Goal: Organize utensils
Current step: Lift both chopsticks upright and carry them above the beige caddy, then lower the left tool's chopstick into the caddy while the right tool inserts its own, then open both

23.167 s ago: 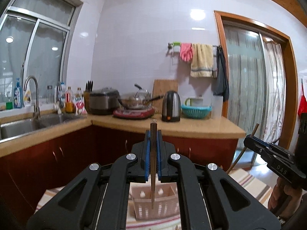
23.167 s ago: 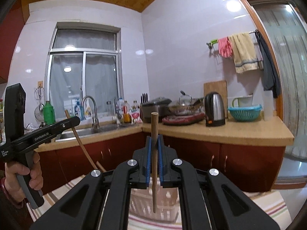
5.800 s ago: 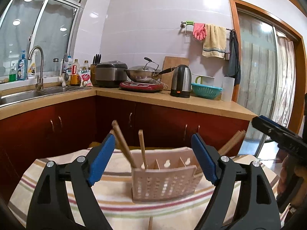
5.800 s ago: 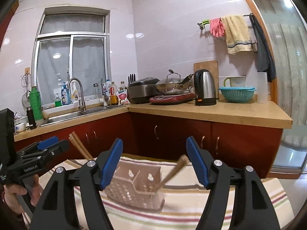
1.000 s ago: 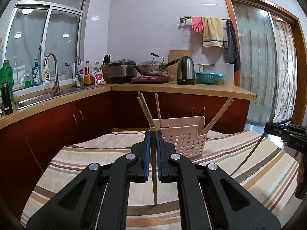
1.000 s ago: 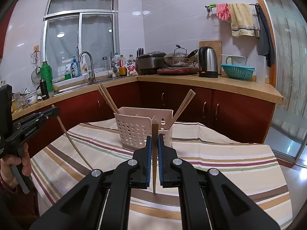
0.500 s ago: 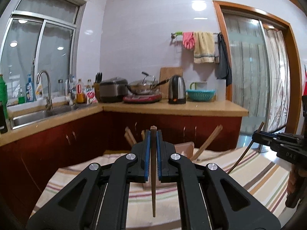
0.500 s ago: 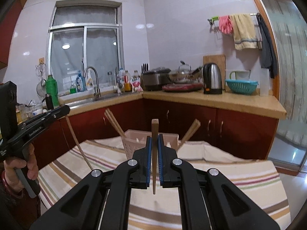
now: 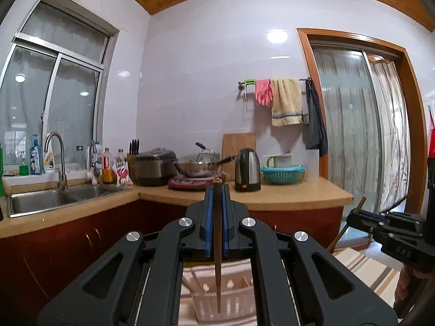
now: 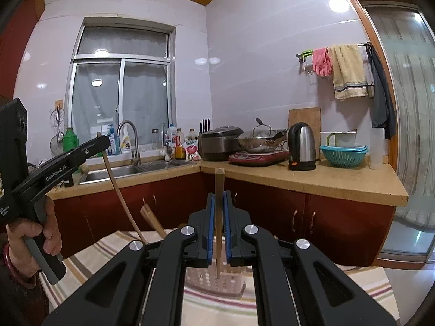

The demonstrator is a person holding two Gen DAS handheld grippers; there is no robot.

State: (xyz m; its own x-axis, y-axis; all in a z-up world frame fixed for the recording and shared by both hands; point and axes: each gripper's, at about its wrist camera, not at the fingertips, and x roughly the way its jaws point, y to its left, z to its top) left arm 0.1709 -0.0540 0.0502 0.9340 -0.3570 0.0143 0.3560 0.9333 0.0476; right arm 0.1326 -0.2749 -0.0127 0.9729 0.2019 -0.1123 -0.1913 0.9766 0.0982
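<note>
My left gripper (image 9: 216,193) is shut on a brown chopstick (image 9: 217,277) that stands upright between its blue pads. Its lower tip hangs over the pale slotted utensil basket (image 9: 233,301), which shows low between the gripper's arms. My right gripper (image 10: 218,197) is shut on a second upright chopstick (image 10: 218,179) above the same basket (image 10: 201,277). Chopsticks (image 10: 152,221) in the basket lean out to its left. In the left wrist view the right gripper (image 9: 353,218) sits at the right edge. In the right wrist view the left gripper (image 10: 104,141) comes in from the left in a person's hand (image 10: 32,233).
The basket stands on a table with a striped cloth (image 10: 108,247). Behind it runs a wooden counter (image 10: 326,179) with a kettle (image 10: 302,146), a wok, a rice cooker and a teal colander (image 10: 343,156). A sink (image 9: 49,198) lies left under the window.
Both grippers have risen with their chopsticks still held. The basket has dropped low in both views and is now mostly hidden behind the gripper arms.
</note>
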